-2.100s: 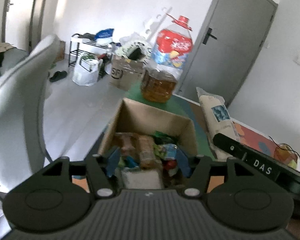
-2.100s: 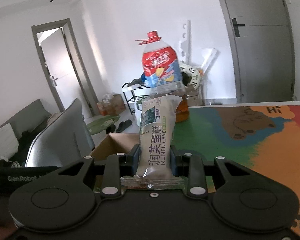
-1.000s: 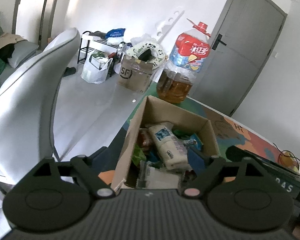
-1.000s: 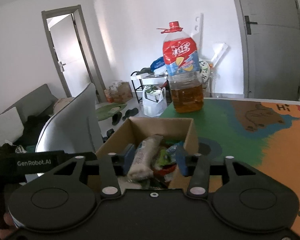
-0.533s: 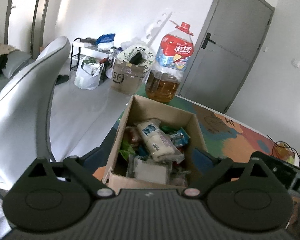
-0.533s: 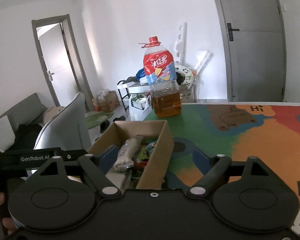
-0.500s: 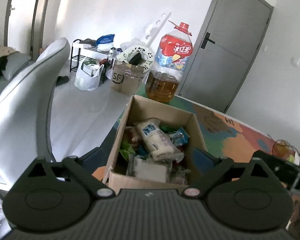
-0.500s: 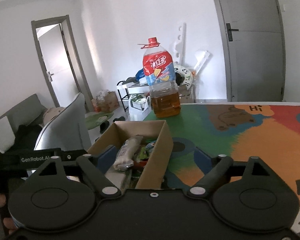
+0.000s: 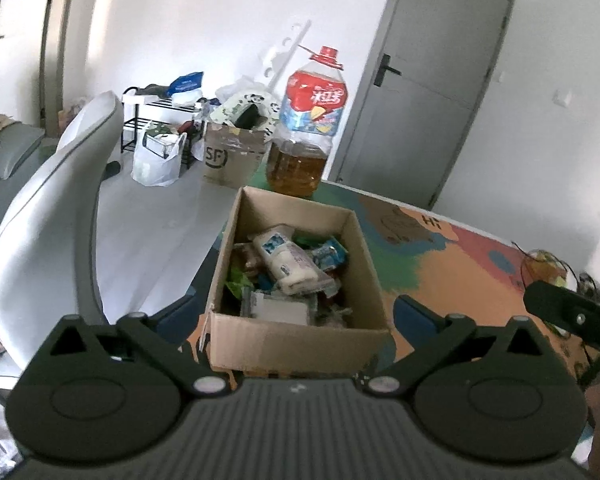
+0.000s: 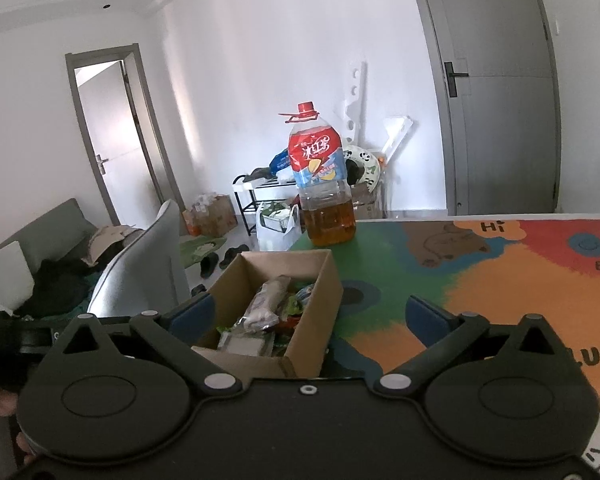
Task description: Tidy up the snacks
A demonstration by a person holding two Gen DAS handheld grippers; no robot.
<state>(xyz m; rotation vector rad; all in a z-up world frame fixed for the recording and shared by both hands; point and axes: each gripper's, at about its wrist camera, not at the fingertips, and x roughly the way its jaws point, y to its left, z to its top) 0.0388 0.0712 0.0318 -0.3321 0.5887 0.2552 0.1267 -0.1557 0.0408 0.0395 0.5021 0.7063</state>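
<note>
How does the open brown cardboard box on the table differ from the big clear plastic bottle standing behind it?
The open brown cardboard box is low, square-cornered and opaque; the big clear plastic bottle is tall, rounded and see-through. The box is open-topped and heaped with snack packets; the bottle is shut with a red cap and holds amber liquid only in its lower part. Both stand upright on the colourful table mat.

- Cardboard box [image 9: 300, 340]: plain brown, matt.
- Snack packets [image 9: 288, 264]: glossy plastic wrappers.
- Oil bottle [image 10: 324, 200]: clear plastic, glossy label.
- Tabletop [image 10: 500, 280]: smooth, colourful printed mat.
- Chair [image 9: 48, 216]: smooth grey shell.
</note>
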